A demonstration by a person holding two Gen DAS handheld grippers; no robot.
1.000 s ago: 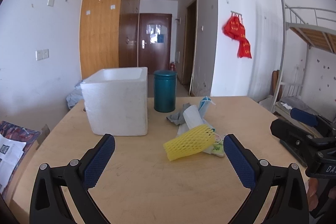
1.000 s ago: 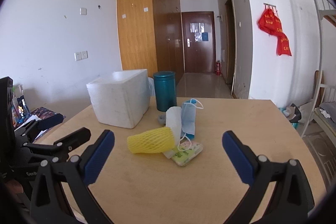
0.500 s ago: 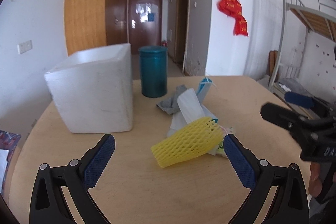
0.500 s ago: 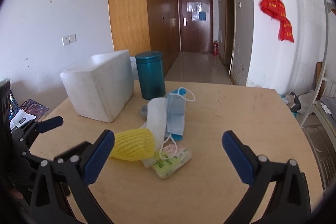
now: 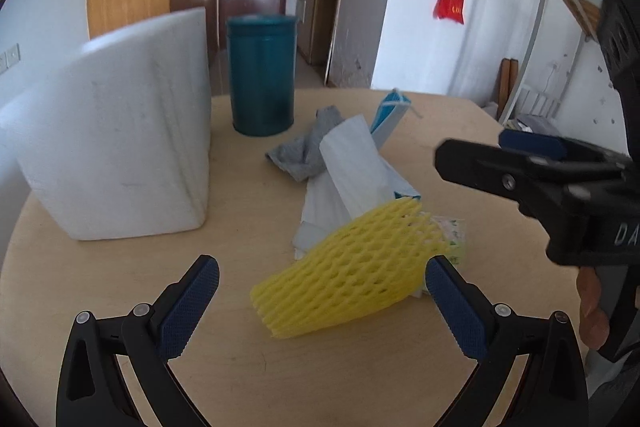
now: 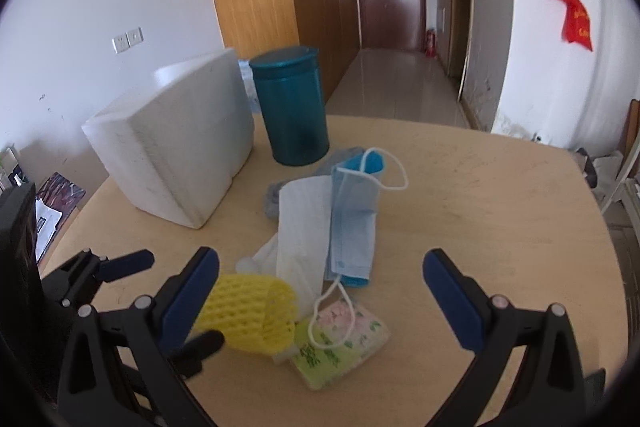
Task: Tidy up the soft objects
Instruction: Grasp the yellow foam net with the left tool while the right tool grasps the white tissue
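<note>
A pile of soft things lies mid-table: a yellow foam net sleeve (image 5: 352,267) (image 6: 252,315), a white mask (image 6: 300,227), a blue mask (image 6: 354,219), a grey cloth (image 5: 304,151) and a green tissue pack (image 6: 340,343). A white foam box (image 5: 116,151) (image 6: 176,143) stands to their left. My left gripper (image 5: 320,307) is open, its jaws on either side of the yellow sleeve, not touching it. My right gripper (image 6: 320,299) is open and empty over the tissue pack and masks.
A teal round canister (image 5: 262,75) (image 6: 292,111) stands behind the pile, next to the foam box. The round wooden table (image 6: 500,227) has a bare right half. A metal bunk bed (image 5: 560,27) stands at the right.
Both grippers have moved forward and lower toward the pile. The yellow sleeve now lies between the left jaws. Both stay open.
</note>
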